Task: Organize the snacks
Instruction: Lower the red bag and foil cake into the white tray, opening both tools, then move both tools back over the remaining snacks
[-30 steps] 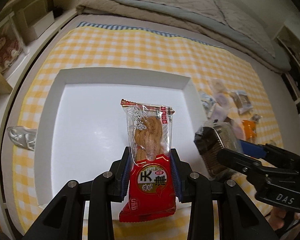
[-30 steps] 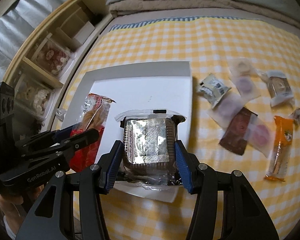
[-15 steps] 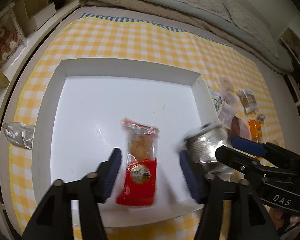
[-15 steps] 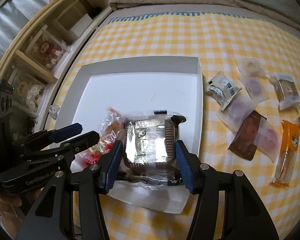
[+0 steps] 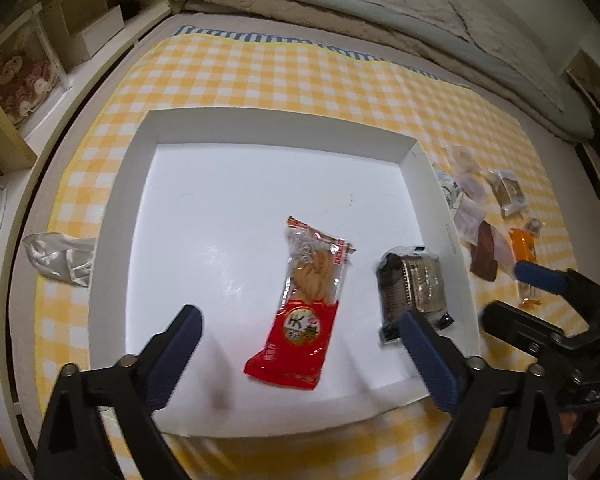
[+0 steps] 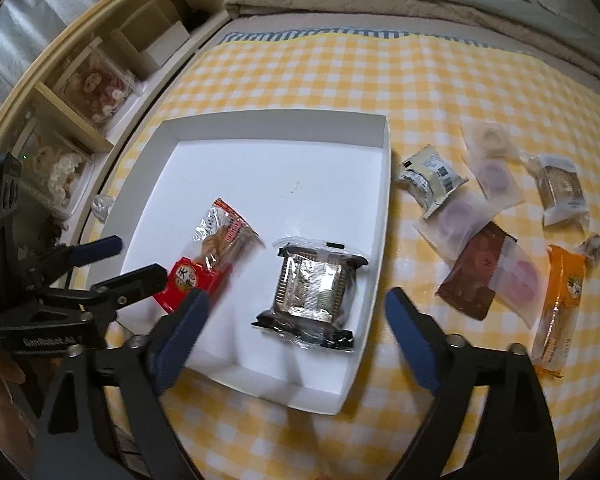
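Observation:
A white tray (image 5: 260, 124) (image 6: 276, 120) lies on a yellow checked cloth. Inside it, flat on the floor, are a red packet with a twisted pastry (image 5: 312, 280) (image 6: 208, 256) and, to its right, a dark foil-lined cake pack (image 5: 414, 284) (image 6: 312, 284). My left gripper (image 5: 298, 320) hovers above the red packet, jaws opening wide, its pads clear of the packet. My right gripper (image 6: 296, 302) hangs over the cake pack, jaws also opening, touching nothing.
Right of the tray, several loose snacks lie on the cloth: an orange packet (image 6: 560, 308), a brown one (image 6: 476, 268), translucent packets (image 6: 456, 220) and a white pack (image 6: 432, 178). A crumpled clear wrapper (image 5: 60, 256) lies left of the tray. Wooden shelves (image 6: 60, 100) run along the left; folded blankets (image 5: 340, 0) lie behind.
Both grippers spread their jaws and let go. The red packet and the cake pack dropped out of the fingers and now lie on the tray floor.

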Demonstrator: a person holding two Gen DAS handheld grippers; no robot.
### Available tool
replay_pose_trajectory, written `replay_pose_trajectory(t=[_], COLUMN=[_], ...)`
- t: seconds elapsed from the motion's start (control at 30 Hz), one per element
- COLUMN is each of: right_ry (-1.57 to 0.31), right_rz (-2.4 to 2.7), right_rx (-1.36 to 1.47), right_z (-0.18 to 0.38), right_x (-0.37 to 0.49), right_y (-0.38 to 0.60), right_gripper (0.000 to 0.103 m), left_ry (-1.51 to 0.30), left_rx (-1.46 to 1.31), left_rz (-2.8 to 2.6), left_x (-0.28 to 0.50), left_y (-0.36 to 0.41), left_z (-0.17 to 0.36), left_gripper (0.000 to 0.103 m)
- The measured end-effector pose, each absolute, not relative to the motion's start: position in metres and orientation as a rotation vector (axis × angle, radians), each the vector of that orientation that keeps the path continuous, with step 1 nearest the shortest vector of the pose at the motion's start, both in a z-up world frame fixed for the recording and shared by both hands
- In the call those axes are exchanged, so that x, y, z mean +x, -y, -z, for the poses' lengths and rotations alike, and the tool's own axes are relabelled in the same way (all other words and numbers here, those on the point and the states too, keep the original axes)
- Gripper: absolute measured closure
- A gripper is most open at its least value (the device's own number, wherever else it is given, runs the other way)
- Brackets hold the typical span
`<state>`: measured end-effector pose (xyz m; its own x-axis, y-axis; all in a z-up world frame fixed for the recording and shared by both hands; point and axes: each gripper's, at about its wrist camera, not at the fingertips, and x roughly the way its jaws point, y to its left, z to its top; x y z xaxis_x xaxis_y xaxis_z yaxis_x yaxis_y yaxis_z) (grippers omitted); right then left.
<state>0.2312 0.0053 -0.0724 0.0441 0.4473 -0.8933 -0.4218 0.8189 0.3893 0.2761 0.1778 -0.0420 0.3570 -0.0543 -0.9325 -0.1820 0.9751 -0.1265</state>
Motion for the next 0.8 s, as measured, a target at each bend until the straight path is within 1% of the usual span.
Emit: replay_pose_trajectory(t=[0.03,0.33,0.8], right_ry=[-1.371,-1.325,-1.230], right_rz=[-0.662,-0.639,-0.628], right_rx=[0.020,-0.002,0.036], right_z=[0.072,0.062,0.029], right_x=[0.231,0.227,0.220], right_y=[-0.004,0.007,0.044], right_gripper=[0.000,0.000,0.000], left_ry=[-1.204,-1.183,-1.087], left_rx=[-0.221,-0.201,-0.168], left_rz=[-0.086,-0.099,-0.093], left_x=[0.274,0.257,0.217], left_y=[-0.178,-0.177,-0.163], left_z=[0.041,0.024,-0.025], left_gripper=[0.000,0.000,0.000])
